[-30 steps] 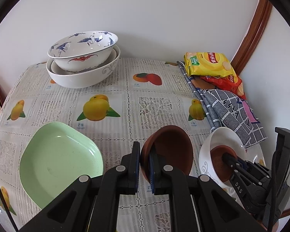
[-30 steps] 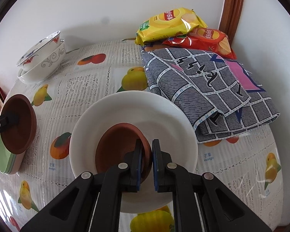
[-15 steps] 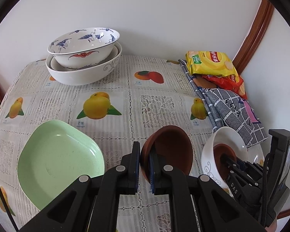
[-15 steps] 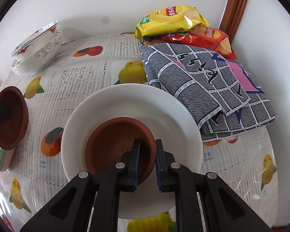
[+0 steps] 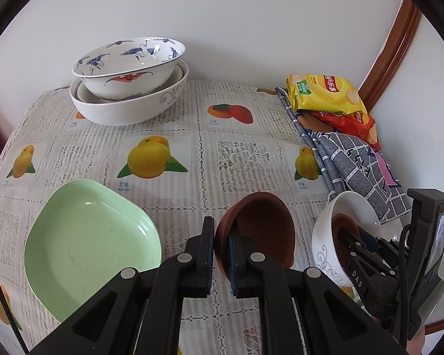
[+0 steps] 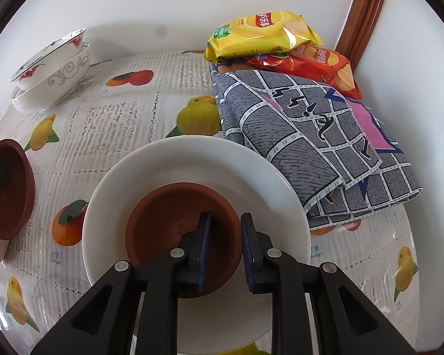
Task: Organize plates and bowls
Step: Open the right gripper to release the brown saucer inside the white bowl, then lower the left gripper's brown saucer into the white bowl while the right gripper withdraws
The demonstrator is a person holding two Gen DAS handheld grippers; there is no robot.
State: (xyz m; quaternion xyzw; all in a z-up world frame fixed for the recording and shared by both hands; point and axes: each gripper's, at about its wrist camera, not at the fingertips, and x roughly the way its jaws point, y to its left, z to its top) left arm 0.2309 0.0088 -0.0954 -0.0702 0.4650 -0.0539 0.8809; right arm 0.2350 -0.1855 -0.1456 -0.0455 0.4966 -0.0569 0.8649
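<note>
While both claws work over the fruit-print tabletop (image 5: 192,124), the legend reads as follows.

Left claw (image 5: 220,247): clamped on the rim of a brown saucer (image 5: 260,230), held tilted above the tabletop at 6 o'clock in the left view.

Right claw (image 6: 224,247): fingers apart, straddling the rim of a second brown saucer (image 6: 174,222) that rests inside the white bowl (image 6: 192,159); no grip visible.

Done: two patterned bowls (image 5: 127,68) sit nested at 11 o'clock; the second saucer is nested.

Left: by judgement, the held saucer needs a place; the green plate (image 5: 85,245) at 8 o'clock lies alone.

Materials: saucers matte, terracotta-like, round; bowls glossy, ceramic-looking; green plate smooth, rounded-square.

Bystanders: chip bags (image 6: 260,34) and grey cloth (image 6: 310,136) at 1 o'clock.
</note>
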